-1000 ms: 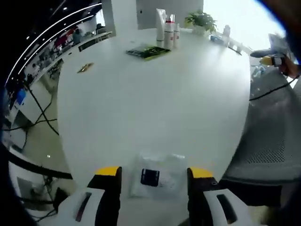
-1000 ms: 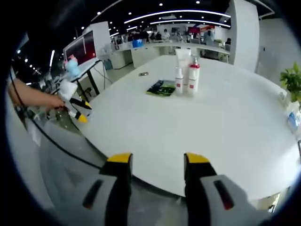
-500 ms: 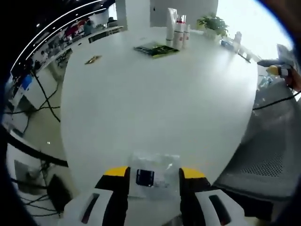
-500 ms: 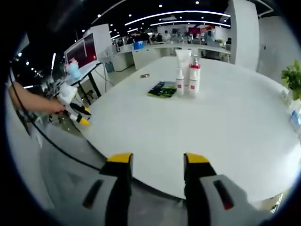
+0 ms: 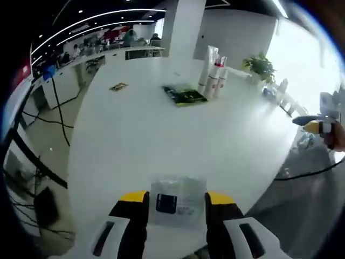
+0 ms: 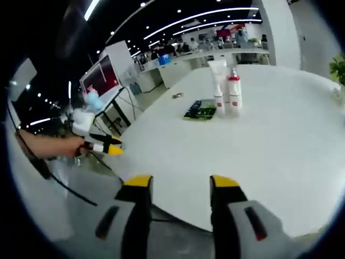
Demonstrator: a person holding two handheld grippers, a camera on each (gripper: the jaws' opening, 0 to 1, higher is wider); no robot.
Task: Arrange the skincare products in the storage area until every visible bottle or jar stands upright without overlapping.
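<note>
Right now your left gripper (image 5: 174,202) sits low at the near edge of the round white table (image 5: 161,135), its jaws set narrow on either side of a clear plastic packet (image 5: 177,197) with a dark label; whether they actually pinch it you cannot tell from this angle. Your right gripper (image 6: 177,186) hovers off the table edge with its jaws apart and nothing between them, likely waiting its turn. Across the table the skincare products (image 6: 226,93) stand upright in a tight cluster: a white tube (image 6: 218,81), a red-capped pump bottle (image 6: 234,91) and a smaller bottle, just beside a flat dark-green leaflet (image 6: 200,109). They are well apart from both grippers, so judging by that, the packet looks like the 1 item left to bring over.
</note>
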